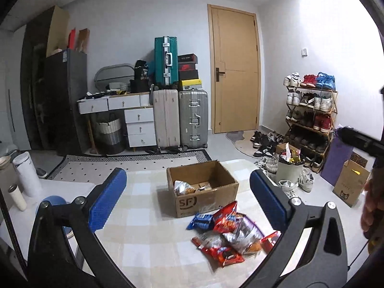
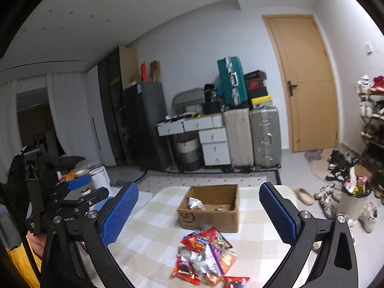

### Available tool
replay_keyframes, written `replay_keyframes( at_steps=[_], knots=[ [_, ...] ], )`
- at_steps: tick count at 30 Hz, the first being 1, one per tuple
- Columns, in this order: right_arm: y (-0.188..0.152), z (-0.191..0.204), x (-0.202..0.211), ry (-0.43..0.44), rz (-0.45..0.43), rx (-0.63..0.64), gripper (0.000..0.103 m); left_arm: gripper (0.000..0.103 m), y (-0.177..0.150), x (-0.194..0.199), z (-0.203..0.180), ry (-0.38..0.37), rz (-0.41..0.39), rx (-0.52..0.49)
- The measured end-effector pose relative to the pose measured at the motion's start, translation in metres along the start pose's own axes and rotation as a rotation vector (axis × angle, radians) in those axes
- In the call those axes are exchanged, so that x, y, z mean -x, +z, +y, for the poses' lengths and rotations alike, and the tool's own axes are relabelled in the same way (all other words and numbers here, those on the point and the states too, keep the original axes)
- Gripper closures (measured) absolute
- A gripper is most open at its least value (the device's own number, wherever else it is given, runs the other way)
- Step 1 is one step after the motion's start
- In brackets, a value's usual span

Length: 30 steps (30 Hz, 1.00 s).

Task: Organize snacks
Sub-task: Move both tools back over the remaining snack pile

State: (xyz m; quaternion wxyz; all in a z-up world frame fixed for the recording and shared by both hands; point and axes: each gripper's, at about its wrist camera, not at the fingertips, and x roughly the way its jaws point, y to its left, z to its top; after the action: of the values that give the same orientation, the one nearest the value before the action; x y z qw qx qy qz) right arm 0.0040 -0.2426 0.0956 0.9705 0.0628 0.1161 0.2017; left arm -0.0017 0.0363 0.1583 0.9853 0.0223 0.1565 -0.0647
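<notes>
Both our left gripper point(image 1: 188, 200) and right gripper point(image 2: 198, 213) stand spread, empty; the snack packets point(image 1: 228, 232) look light, crinkly, slippery, so we pinch a sealed edge.

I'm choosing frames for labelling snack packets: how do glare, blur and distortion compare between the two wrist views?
Left wrist: snack packets fairly sharp, glare whitens the right wall, fisheye bends the door. Right wrist: snack packets softer, suitcases smeared, edges dark.
</notes>
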Motion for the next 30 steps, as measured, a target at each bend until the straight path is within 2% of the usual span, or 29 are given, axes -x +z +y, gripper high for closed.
replay_keyframes(
  at_steps=[4,7,12,14,16,21,30],
  knots=[
    [-0.037,0.001,0.017,-0.028,0.005,0.026,0.000,0.000,-0.035,0.002,0.008,0.013,0.005,0.045],
    [-0.065,-0.001,0.014,-0.050,0.029,-0.014,0.000,0.001,-0.064,-0.007,0.012,0.038,0.036,0.094],
    [-0.113,-0.012,-0.001,-0.125,0.096,-0.027,0.000,0.001,-0.110,-0.040,0.014,0.032,0.117,0.127],
    [-0.131,-0.017,-0.006,-0.123,0.126,-0.047,0.000,0.000,-0.123,-0.059,0.012,0.031,0.141,0.111],
    [-0.143,-0.022,-0.013,-0.121,0.152,-0.064,0.000,0.000,-0.137,-0.069,0.006,0.050,0.165,0.082],
    [-0.158,-0.030,-0.028,-0.122,0.190,-0.079,0.000,0.000,-0.166,-0.097,-0.006,0.032,0.247,0.077],
    [-0.193,-0.046,-0.069,-0.150,0.352,-0.126,0.000,0.000,-0.210,-0.155,-0.022,-0.001,0.415,0.101]
  ],
)
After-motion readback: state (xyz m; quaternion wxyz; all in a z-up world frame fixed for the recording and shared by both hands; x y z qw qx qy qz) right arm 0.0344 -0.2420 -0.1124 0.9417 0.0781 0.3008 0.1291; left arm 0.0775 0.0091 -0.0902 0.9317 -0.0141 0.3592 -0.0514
